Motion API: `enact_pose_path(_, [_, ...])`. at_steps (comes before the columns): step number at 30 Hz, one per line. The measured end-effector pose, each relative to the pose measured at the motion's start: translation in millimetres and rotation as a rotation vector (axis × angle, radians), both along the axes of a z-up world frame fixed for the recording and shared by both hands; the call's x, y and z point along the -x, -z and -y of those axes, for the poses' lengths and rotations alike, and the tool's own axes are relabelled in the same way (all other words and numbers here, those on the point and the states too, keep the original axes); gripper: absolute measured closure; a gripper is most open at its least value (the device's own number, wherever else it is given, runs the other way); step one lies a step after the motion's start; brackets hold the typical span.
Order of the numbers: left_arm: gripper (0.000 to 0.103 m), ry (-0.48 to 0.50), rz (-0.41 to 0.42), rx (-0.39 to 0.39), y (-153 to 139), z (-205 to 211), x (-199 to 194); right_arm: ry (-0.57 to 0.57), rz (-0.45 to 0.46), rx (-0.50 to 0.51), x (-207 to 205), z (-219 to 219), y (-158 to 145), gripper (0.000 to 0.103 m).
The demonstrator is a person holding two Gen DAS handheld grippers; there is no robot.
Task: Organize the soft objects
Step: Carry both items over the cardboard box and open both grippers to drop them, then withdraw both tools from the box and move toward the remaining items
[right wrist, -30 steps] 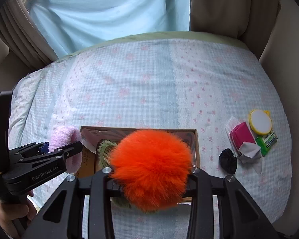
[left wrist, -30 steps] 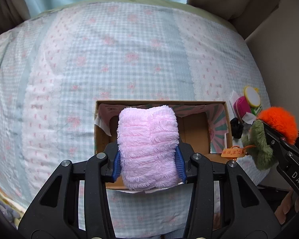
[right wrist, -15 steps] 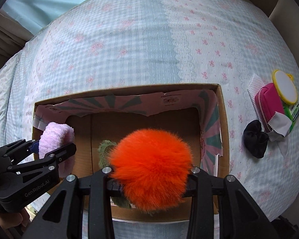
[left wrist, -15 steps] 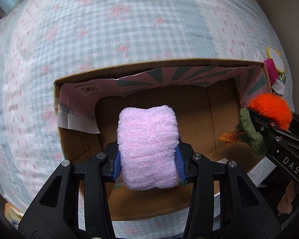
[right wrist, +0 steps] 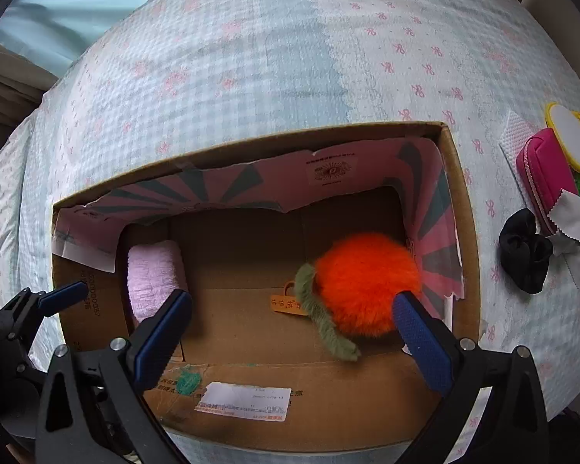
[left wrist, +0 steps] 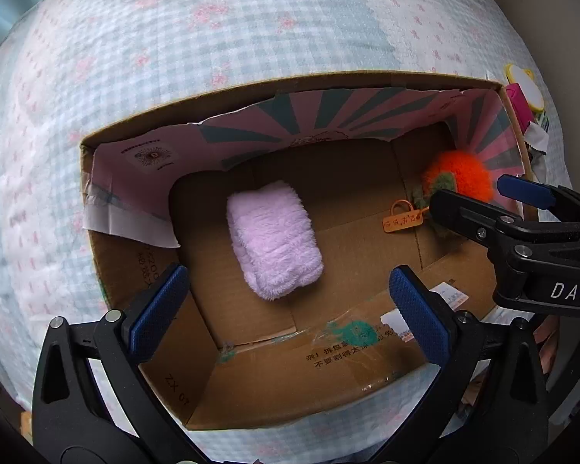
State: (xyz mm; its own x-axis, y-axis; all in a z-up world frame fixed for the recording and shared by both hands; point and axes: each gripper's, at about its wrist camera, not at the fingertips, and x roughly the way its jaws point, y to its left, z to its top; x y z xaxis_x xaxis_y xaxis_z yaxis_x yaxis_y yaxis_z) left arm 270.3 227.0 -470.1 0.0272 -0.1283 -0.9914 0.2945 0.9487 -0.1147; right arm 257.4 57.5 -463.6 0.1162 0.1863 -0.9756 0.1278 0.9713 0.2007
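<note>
A pink fluffy roll (left wrist: 274, 241) lies on the floor of an open cardboard box (left wrist: 251, 89), left of centre; it also shows in the right wrist view (right wrist: 152, 274). An orange pompom (right wrist: 363, 282) with green leaves and an orange tag lies in the box's right end, also in the left wrist view (left wrist: 460, 178). My left gripper (left wrist: 286, 317) is open and empty above the box's near side. My right gripper (right wrist: 294, 332) is open and empty just above the pompom, and it shows at the right of the left wrist view (left wrist: 495, 193).
The box (right wrist: 460, 201) sits on a bed with a blue-checked floral sheet (right wrist: 251, 58). To its right lie a pink pouch (right wrist: 545, 178), a yellow round compact (right wrist: 570, 143), a green packet, white cloths and a black scrunchie (right wrist: 524, 255).
Both grippers have opened and let go. The pink roll and the orange pompom now lie on the box floor. Both grippers have moved closer over the box.
</note>
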Motion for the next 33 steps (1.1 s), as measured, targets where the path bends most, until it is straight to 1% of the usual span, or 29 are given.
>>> enact_pose_path(3, [0.000,-0.006,0.008,-0.006,-3,-2,4,-0.020,0.008,0.007,4,-4,-7,0.000])
enact_pose_path(7, [0.000,-0.017,0.026,-0.007,-14,-4,8,-0.040,0.031,0.014,11,-6,-22,0.000])
enact_pose_path(10, [0.000,-0.017,0.056,-0.010,-29,-6,13,-0.045,0.067,0.026,18,-4,-40,0.000])
enact_pose_path(15, [0.000,-0.023,0.107,-0.011,-60,-13,29,-0.055,0.118,0.077,33,-1,-74,0.000])
enact_pose_path(19, [0.000,-0.035,0.156,-0.007,-93,-19,44,-0.048,0.168,0.084,50,2,-112,0.000])
enact_pose_path(22, [0.000,-0.053,0.192,0.016,-122,-24,58,-0.051,0.215,0.090,64,4,-145,0.000])
enact_pose_path(26, [0.000,-0.051,0.251,0.031,-161,-23,76,-0.052,0.283,0.132,84,9,-192,0.000])
enact_pose_path(29, [0.000,-0.051,0.284,0.062,-185,-17,83,-0.042,0.327,0.163,96,18,-222,0.000])
enact_pose_path(33, [0.000,-0.031,0.339,0.096,-209,-1,87,-0.014,0.388,0.213,112,39,-254,0.000])
